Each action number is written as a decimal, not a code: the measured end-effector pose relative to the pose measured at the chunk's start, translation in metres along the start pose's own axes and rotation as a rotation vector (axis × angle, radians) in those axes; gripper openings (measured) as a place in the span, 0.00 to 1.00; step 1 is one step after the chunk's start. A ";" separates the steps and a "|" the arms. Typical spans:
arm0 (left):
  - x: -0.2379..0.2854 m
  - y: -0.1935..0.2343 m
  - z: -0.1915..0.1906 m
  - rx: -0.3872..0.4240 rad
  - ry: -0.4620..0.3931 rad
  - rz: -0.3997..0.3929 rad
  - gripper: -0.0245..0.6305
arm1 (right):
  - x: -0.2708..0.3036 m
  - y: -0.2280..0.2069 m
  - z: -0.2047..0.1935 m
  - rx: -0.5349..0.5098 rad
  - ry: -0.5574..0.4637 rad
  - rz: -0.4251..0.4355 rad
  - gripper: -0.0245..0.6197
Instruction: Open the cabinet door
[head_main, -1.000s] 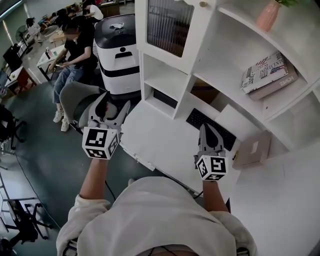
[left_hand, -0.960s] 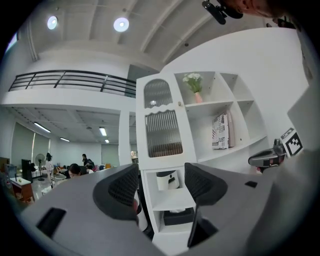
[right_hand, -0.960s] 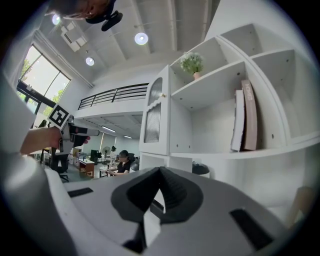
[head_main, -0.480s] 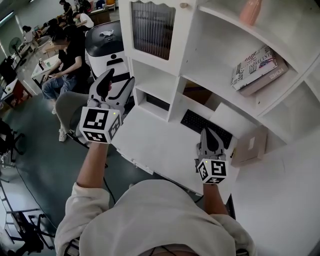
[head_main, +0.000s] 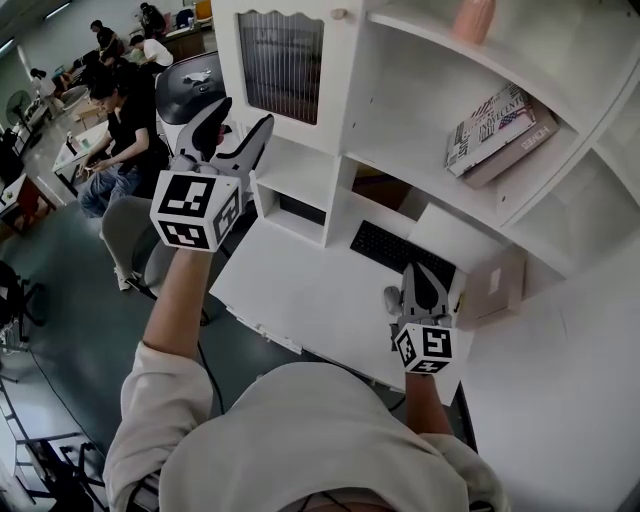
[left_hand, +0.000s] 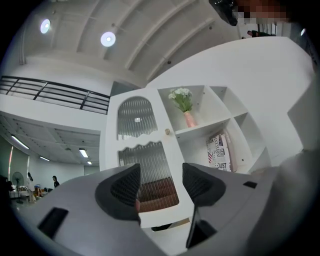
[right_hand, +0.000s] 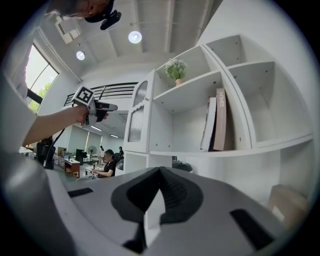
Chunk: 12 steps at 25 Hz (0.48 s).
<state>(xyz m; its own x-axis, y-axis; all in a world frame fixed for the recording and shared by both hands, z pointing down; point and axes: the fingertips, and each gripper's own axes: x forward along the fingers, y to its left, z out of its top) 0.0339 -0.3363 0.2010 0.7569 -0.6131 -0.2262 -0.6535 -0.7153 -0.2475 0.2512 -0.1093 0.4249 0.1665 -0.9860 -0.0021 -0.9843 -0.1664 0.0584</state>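
Observation:
The white cabinet door (head_main: 283, 62) has ribbed glass and a small round knob (head_main: 340, 14) at its right edge, and it stands closed. My left gripper (head_main: 245, 112) is raised just left of and below the door. It is open, and its jaws have just been closing a little with nothing between them. In the left gripper view the door (left_hand: 150, 165) shows through the left gripper (left_hand: 161, 176), with the knob (left_hand: 168, 132) above it. My right gripper (head_main: 418, 272) hangs low over the desk, shut and empty; its tips meet in the right gripper view (right_hand: 160, 172).
A keyboard (head_main: 400, 250) and a mouse (head_main: 391, 298) lie on the white desk (head_main: 300, 290). Books (head_main: 495, 120) and a pink vase (head_main: 472, 20) sit on the open shelves. A tan box (head_main: 495, 290) leans at the right. A white machine (head_main: 190, 85) and seated people (head_main: 120, 120) are at the left.
My left gripper has risen and moved closer to the cabinet door. The right gripper has drifted slightly along the desk and stayed shut.

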 end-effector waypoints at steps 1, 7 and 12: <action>0.004 0.000 0.005 0.007 -0.005 -0.004 0.44 | -0.002 -0.002 0.000 0.001 0.000 -0.006 0.04; 0.031 -0.002 0.026 0.039 -0.025 -0.027 0.44 | -0.012 -0.016 -0.002 0.007 0.003 -0.046 0.04; 0.058 -0.010 0.045 0.063 -0.049 -0.052 0.43 | -0.022 -0.030 -0.004 0.015 0.004 -0.085 0.04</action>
<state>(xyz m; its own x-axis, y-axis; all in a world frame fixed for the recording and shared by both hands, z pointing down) 0.0837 -0.3492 0.1479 0.7892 -0.5576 -0.2572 -0.6140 -0.7221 -0.3187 0.2771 -0.0828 0.4269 0.2493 -0.9684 -0.0028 -0.9675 -0.2492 0.0430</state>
